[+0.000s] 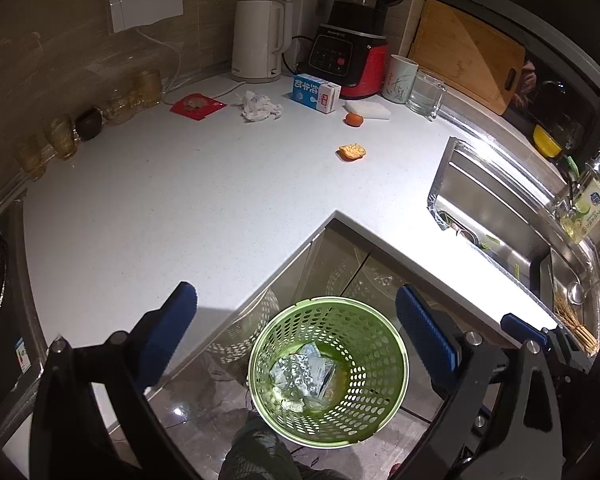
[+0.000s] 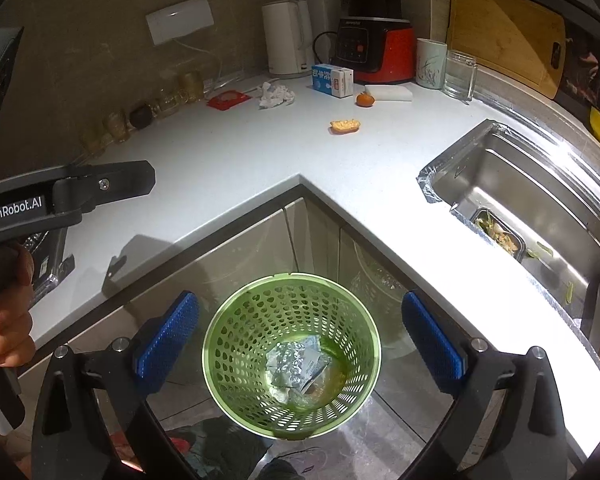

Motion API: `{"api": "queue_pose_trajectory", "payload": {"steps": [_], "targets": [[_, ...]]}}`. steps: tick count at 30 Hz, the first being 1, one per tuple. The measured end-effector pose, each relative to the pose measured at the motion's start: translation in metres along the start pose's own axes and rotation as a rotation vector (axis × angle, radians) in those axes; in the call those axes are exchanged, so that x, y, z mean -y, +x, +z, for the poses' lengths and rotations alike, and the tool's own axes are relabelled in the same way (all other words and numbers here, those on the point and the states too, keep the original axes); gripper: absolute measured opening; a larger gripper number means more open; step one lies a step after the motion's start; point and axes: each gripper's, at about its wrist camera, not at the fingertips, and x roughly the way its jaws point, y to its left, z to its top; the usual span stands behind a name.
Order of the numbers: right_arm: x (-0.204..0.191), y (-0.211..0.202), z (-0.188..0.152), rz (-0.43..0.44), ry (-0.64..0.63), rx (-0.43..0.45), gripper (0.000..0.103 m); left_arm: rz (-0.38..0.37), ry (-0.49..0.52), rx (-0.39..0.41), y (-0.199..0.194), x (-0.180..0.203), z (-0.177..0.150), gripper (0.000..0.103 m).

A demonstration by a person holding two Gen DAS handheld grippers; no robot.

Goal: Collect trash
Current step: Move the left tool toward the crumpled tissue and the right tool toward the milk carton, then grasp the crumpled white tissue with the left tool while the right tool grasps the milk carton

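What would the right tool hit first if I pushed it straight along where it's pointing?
Probably the green basket: the right tool stands open above its mouth, nothing between. It would likely enter and reach the foil wrapper; depth is unclear.

Both wrist views down over bin (image 1: 328, 368)

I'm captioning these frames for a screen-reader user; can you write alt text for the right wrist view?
An open, empty gripper hangs above a green perforated bin on the floor, with crumpled foil wrappers inside. Behind it, a white L-shaped counter holds a piece of orange peel, a crumpled tissue, a milk carton and a red packet; a steel sink lies to the right.
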Motion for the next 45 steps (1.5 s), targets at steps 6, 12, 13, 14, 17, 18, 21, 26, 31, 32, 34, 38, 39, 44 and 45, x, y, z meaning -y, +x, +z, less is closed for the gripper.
{"api": "queue_pose_trajectory", "payload": {"steps": [6,12,13,14,17,18,21,26,31,32,34,38,39,44,45], "targets": [[0.002,0.021,0.035,0.004,0.013,0.021,0.101,-0.003,0.000,0.005,0.023,-0.010,0.034,0.095],[-0.002,0.070,0.098,-0.016,-0.029,0.035,0.101,-0.025,-0.003,0.013,0.081,-0.025,0.100,0.095],[-0.001,0.080,0.109,-0.020,-0.033,0.034,0.101,-0.033,-0.010,0.015,0.093,-0.030,0.112,0.095],[-0.001,0.091,0.122,-0.022,-0.036,0.035,0.101,-0.040,-0.018,0.016,0.106,-0.034,0.124,0.095],[0.005,0.122,0.157,-0.034,-0.041,0.046,0.101,-0.054,-0.030,0.018,0.147,-0.047,0.163,0.095],[0.008,0.132,0.169,-0.034,-0.039,0.054,0.101,-0.051,-0.029,0.019,0.162,-0.049,0.176,0.095],[0.018,0.165,0.205,-0.035,-0.029,0.069,0.101,-0.043,-0.021,0.009,0.205,-0.057,0.211,0.095],[0.046,0.221,0.261,-0.021,0.005,0.083,0.101,-0.020,-0.012,-0.013,0.273,-0.060,0.257,0.095],[0.067,0.269,0.307,-0.054,-0.016,0.090,0.101,-0.006,-0.015,-0.062,0.329,-0.058,0.282,0.095],[0.069,0.279,0.315,-0.059,-0.030,0.090,0.101,-0.003,-0.012,-0.069,0.339,-0.057,0.285,0.095],[0.073,0.294,0.327,-0.067,-0.053,0.084,0.101,0.011,-0.010,-0.085,0.352,-0.056,0.289,0.091],[0.077,0.318,0.341,-0.064,-0.087,0.072,0.100,0.004,-0.040,-0.130,0.373,-0.057,0.293,0.054],[0.077,0.322,0.343,-0.058,-0.087,0.067,0.100,0.020,-0.040,-0.122,0.374,-0.056,0.293,0.049],[0.082,0.337,0.351,-0.022,-0.080,0.047,0.094,0.000,-0.012,-0.116,0.371,-0.058,0.292,0.024],[0.082,0.340,0.352,-0.014,-0.083,0.044,0.094,-0.004,-0.014,-0.108,0.368,-0.061,0.292,0.024]]}}
